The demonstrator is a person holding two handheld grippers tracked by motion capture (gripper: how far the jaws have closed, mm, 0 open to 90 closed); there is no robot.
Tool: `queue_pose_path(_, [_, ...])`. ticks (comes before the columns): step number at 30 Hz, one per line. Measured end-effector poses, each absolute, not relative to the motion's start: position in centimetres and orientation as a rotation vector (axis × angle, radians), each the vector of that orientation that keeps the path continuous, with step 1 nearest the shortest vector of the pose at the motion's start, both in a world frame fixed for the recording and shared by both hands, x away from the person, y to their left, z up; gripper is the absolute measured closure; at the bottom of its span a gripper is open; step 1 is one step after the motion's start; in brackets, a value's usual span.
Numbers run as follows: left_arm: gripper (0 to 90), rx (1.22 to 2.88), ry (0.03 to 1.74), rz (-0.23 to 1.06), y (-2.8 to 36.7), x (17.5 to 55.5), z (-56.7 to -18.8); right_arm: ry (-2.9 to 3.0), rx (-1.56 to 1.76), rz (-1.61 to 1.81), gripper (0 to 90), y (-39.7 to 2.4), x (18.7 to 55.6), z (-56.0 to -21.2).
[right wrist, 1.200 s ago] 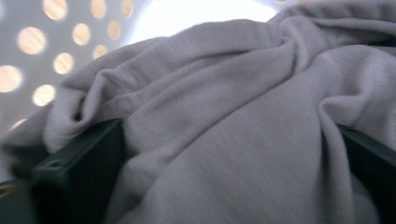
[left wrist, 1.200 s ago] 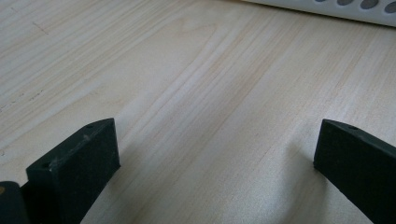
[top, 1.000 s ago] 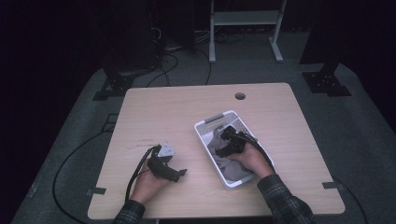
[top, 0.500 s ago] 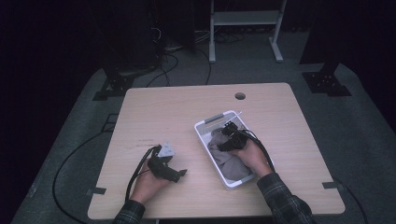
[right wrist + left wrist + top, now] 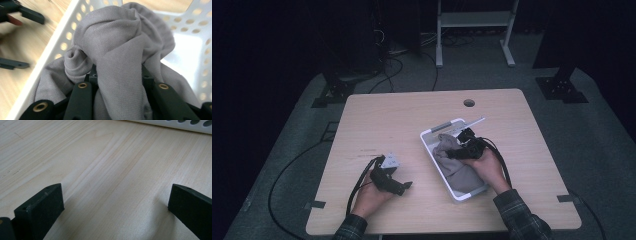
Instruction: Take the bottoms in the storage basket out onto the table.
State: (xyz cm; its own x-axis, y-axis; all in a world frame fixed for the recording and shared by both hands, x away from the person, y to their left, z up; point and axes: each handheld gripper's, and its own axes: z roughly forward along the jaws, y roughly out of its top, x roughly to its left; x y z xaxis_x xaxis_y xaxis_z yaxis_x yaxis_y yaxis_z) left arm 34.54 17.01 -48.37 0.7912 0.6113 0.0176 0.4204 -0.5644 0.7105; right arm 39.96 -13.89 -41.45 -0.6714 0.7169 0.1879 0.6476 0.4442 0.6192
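One grey cloth (image 5: 120,60), a soft fine-ribbed knit bunched in rounded folds, sits in one white plastic basket (image 5: 428,141) with perforated walls on the pale wood-grain bench (image 5: 402,115). The right hand-held gripper (image 5: 462,150) has just been closing its jaws, and they now pinch a thick fold of the cloth between them. Compared with a second ago, the cloth's upper end appears lifted a little, though the high view is small. The left hand-held gripper (image 5: 404,186) rests unmoved on the bench, jaws wide apart on bare wood. Two grippers in all.
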Motion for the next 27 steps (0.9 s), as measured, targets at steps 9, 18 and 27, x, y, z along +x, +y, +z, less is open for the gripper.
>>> queue_pose_path(9, [0.0, 2.252, 0.759, 0.34, 17.0, 34.6, -48.4, 2.505, 1.168, 1.212, 64.9, -15.8, 38.8, -38.7])
queue_pose_path(18, [0.0, 2.251, 0.759, 0.337, 17.0, 34.6, -48.4, 2.407, 1.098, 1.273, 64.8, -17.6, 37.7, -35.2])
queue_pose_path(27, [0.0, 2.254, 0.756, 0.338, 17.0, 34.6, -48.4, 2.31, 1.109, 1.304, 64.8, -20.6, 36.8, -32.8])
